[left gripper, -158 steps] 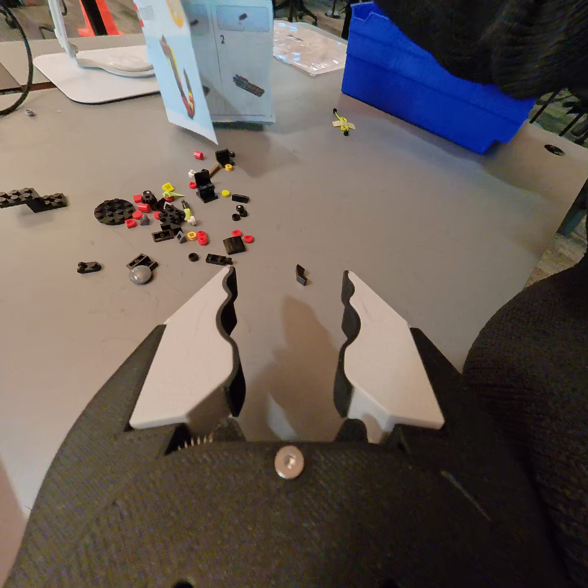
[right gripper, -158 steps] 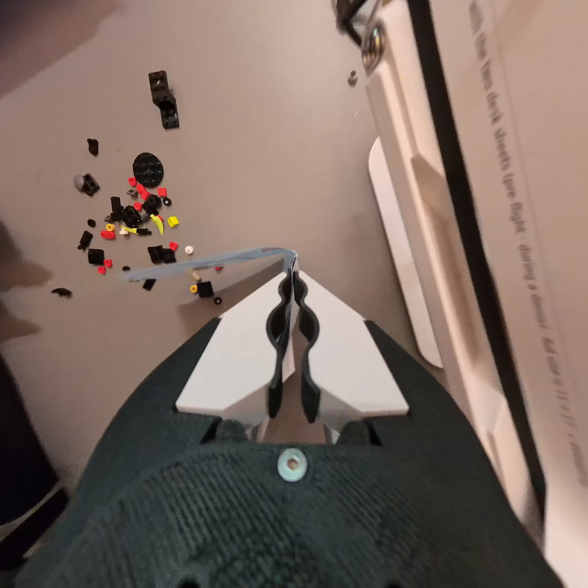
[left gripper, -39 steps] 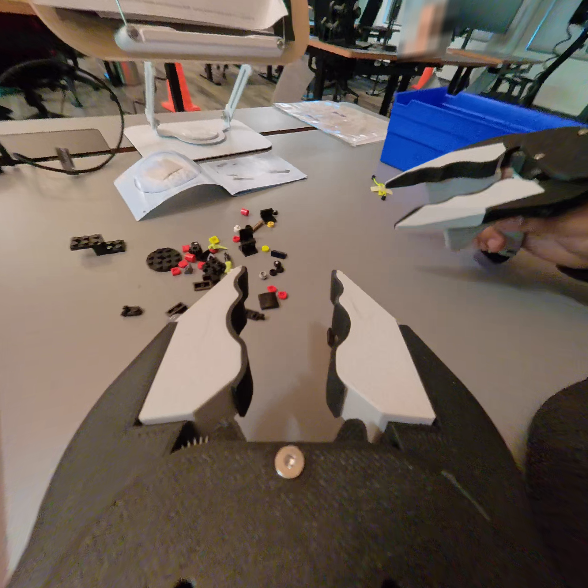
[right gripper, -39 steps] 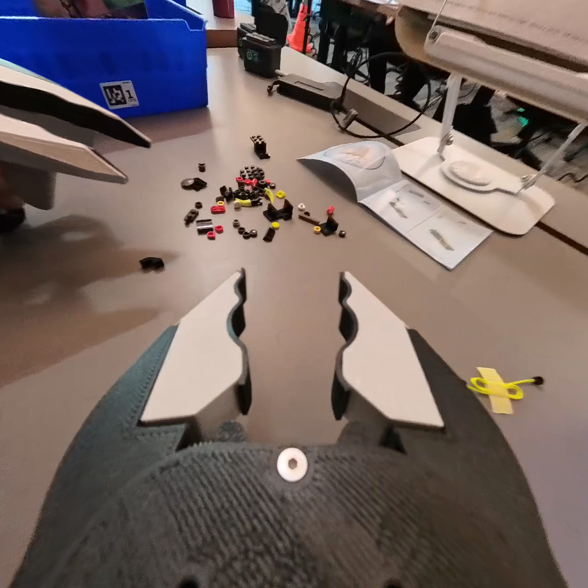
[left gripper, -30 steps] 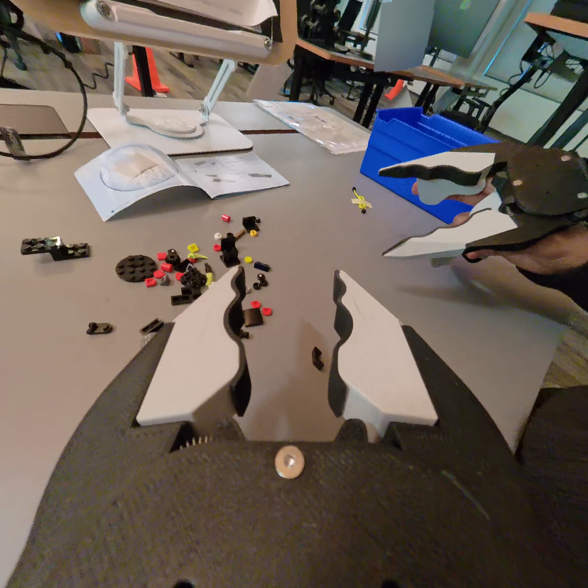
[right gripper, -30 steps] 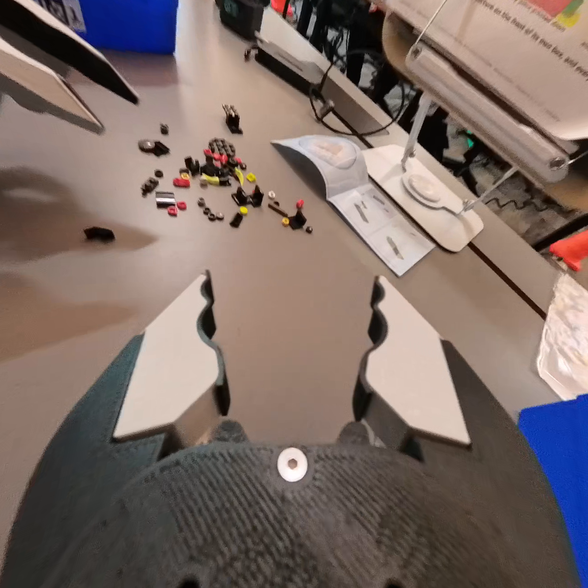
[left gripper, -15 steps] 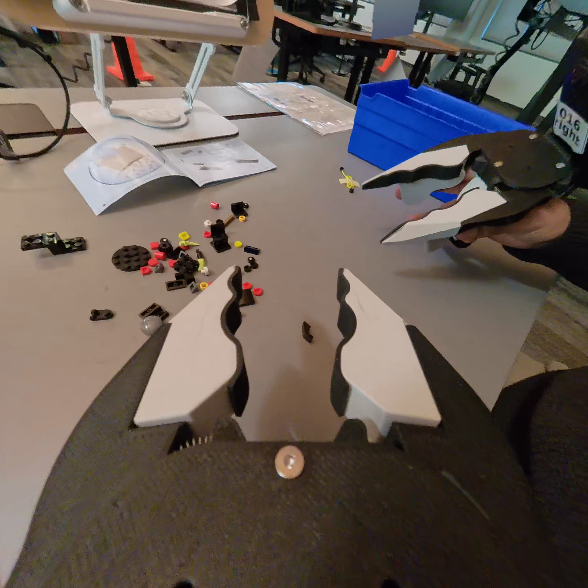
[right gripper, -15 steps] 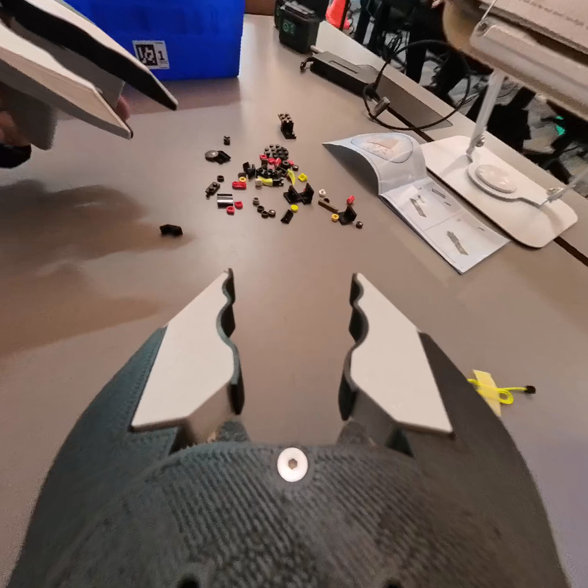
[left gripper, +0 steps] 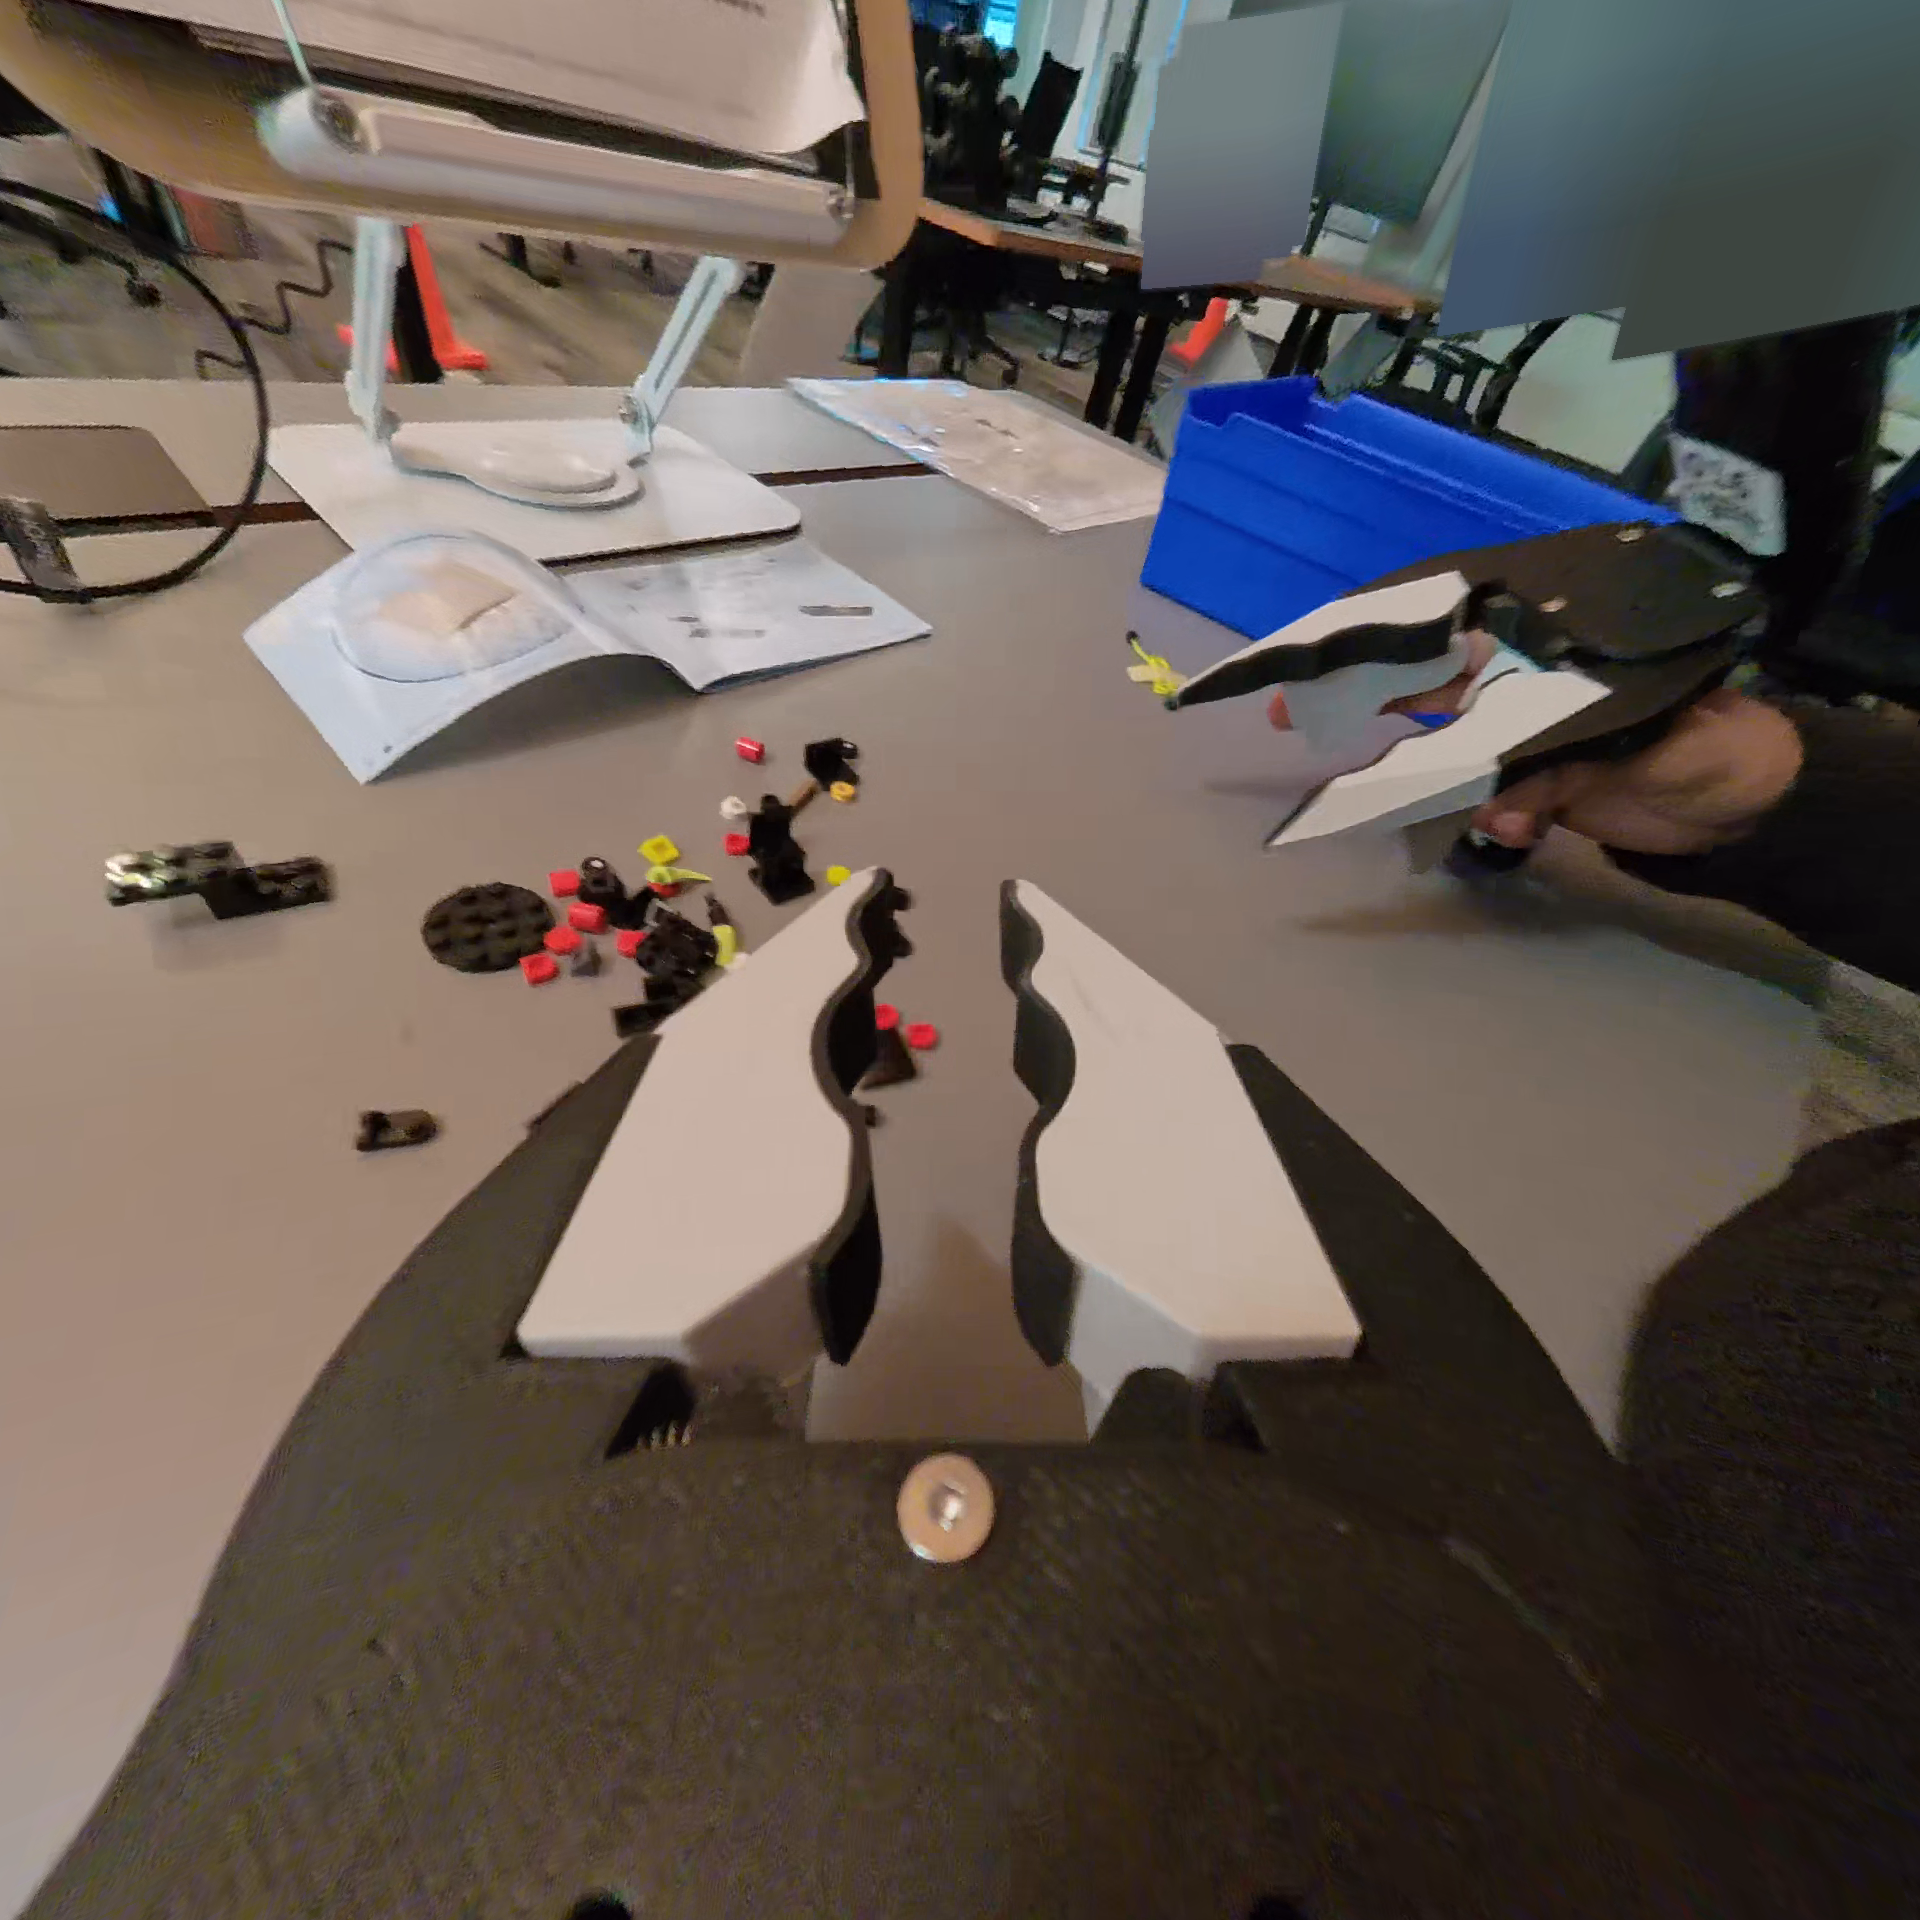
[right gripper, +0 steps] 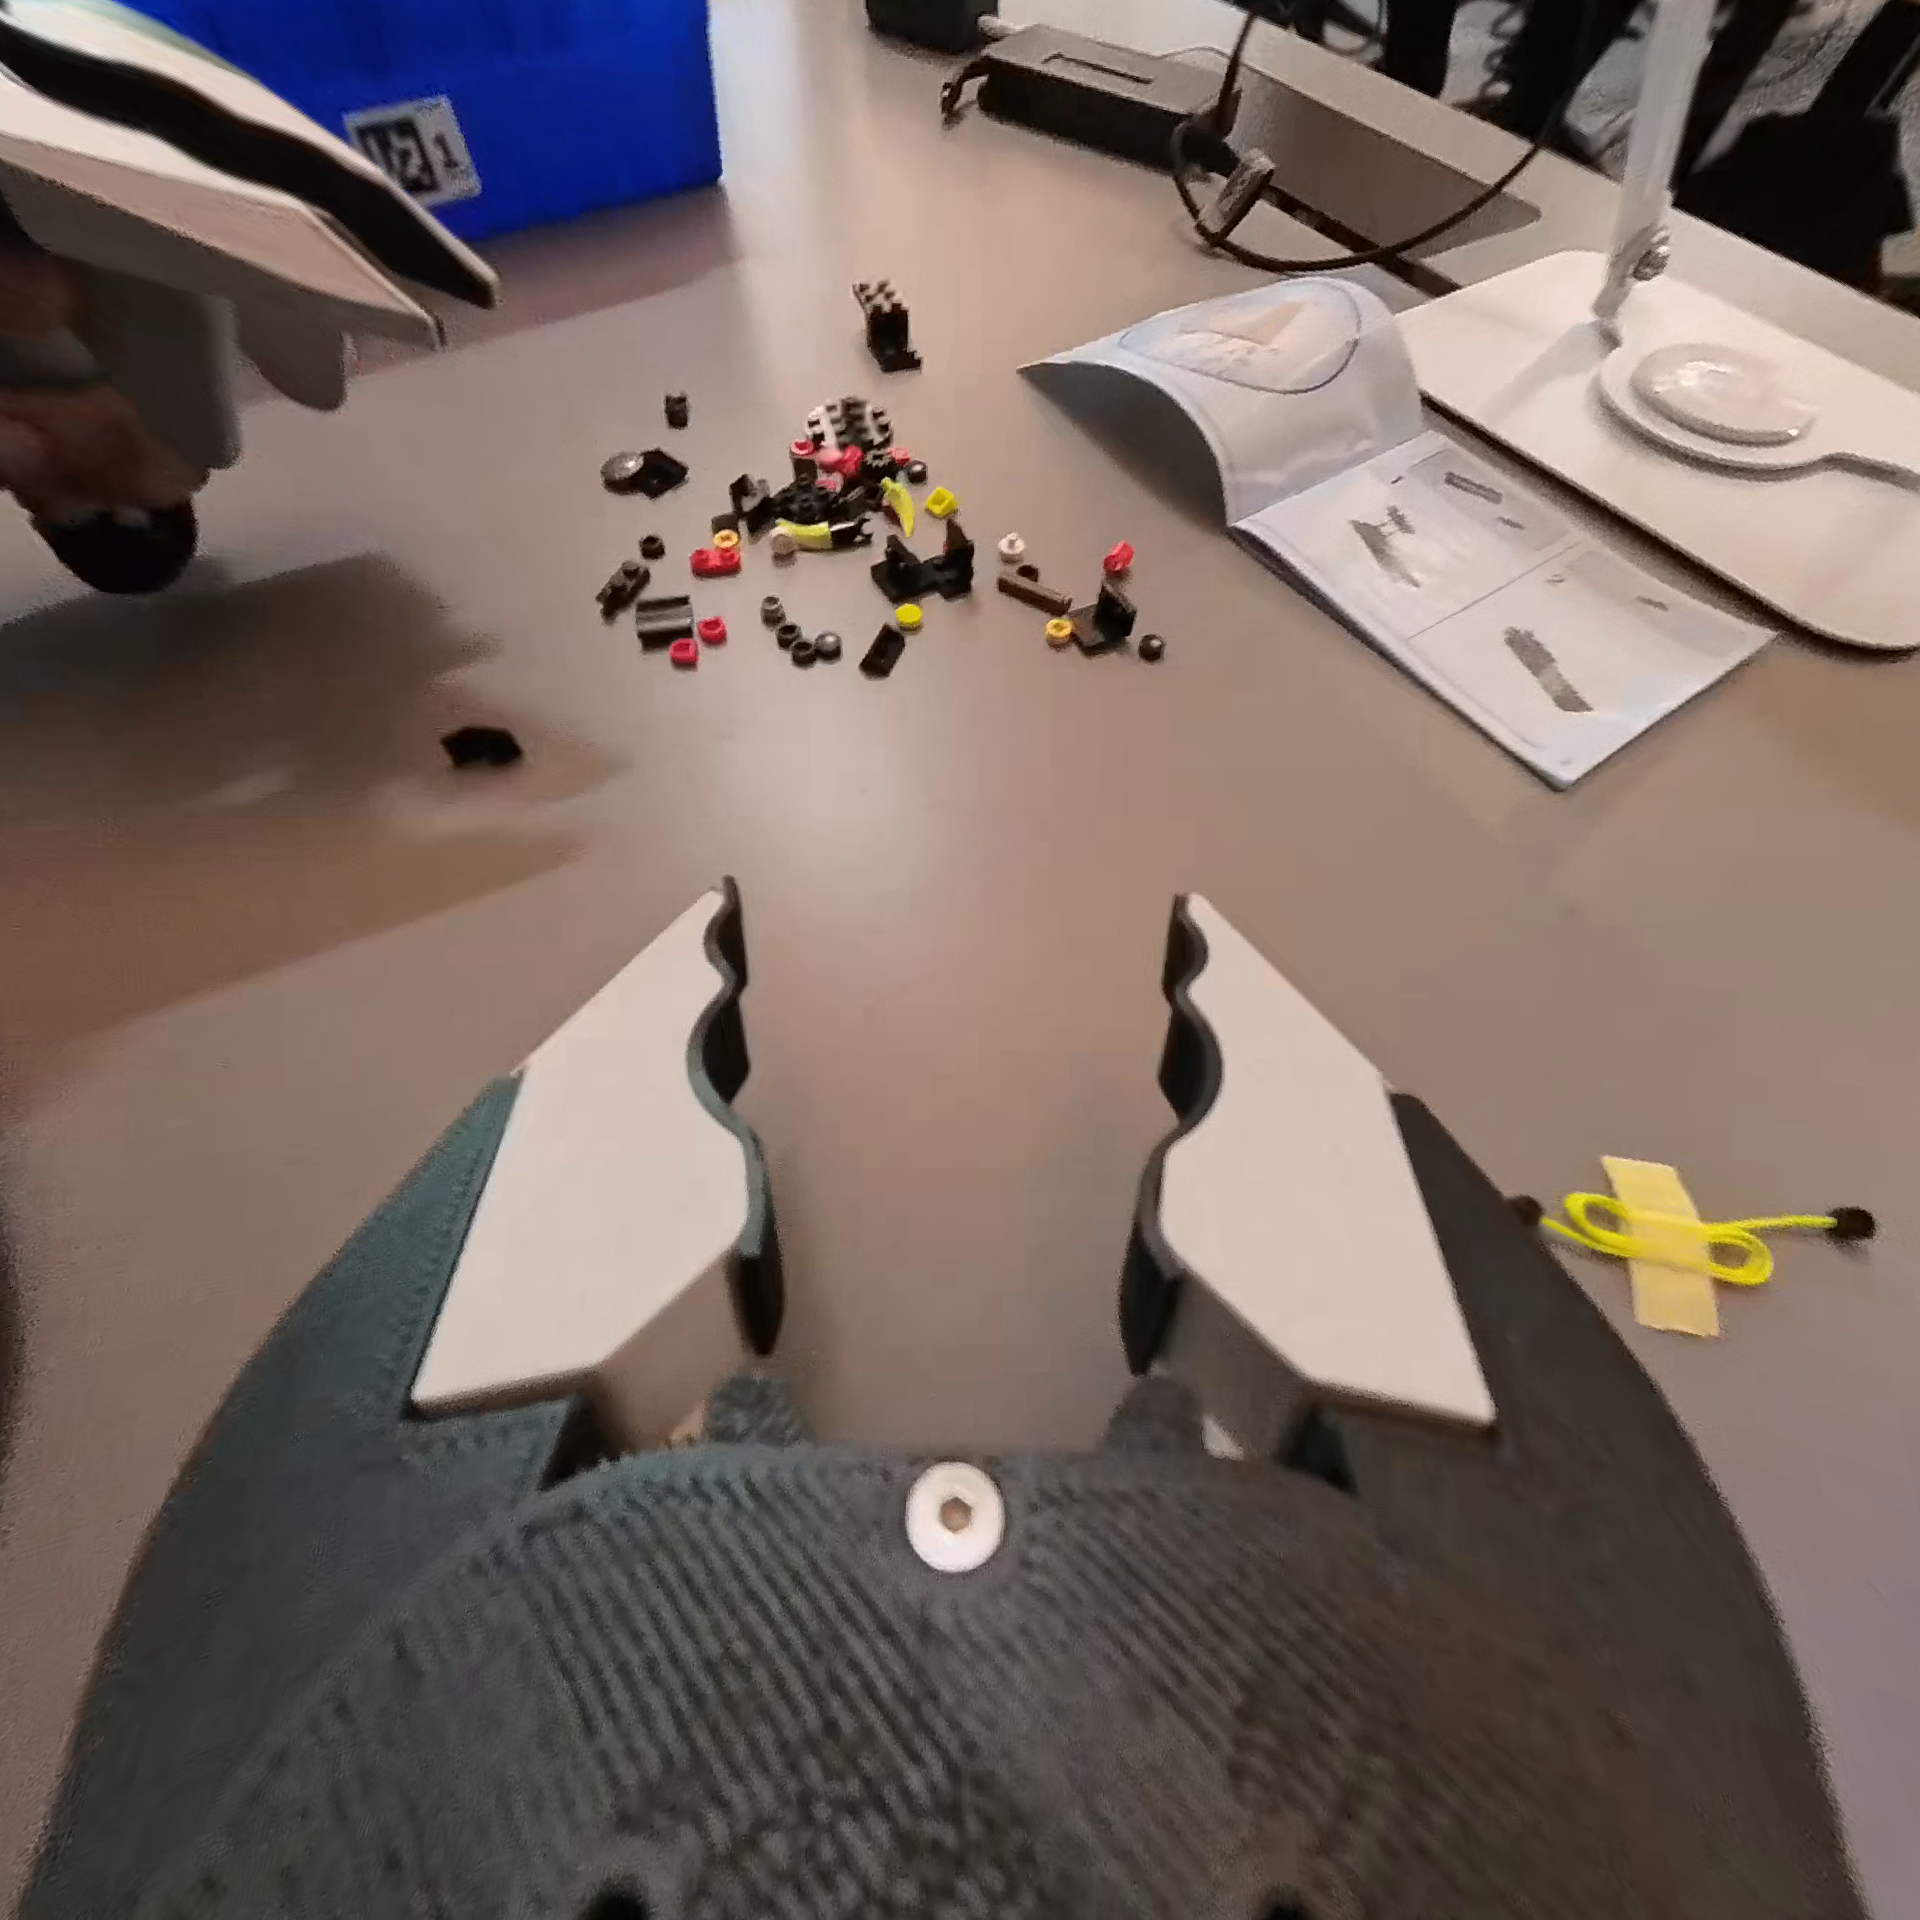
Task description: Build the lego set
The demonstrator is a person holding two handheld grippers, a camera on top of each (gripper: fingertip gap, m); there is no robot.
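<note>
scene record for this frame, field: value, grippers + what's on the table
surface: grey table
left gripper: jaws narrowly apart, nothing between them, tips over the near edge of the pile
right gripper: jaws wide apart, empty, above bare table
pile: small black, red and yellow bricks
stray piece: lone black brick
paper: open instruction booklet
bin: blue bin
extra: yellow cord taped down

brick pile [right gripper: 852, 540] mid-table [right gripper: 987, 831]; booklet [right gripper: 1434, 520] right; bin [right gripper: 582, 94] far left.
</note>
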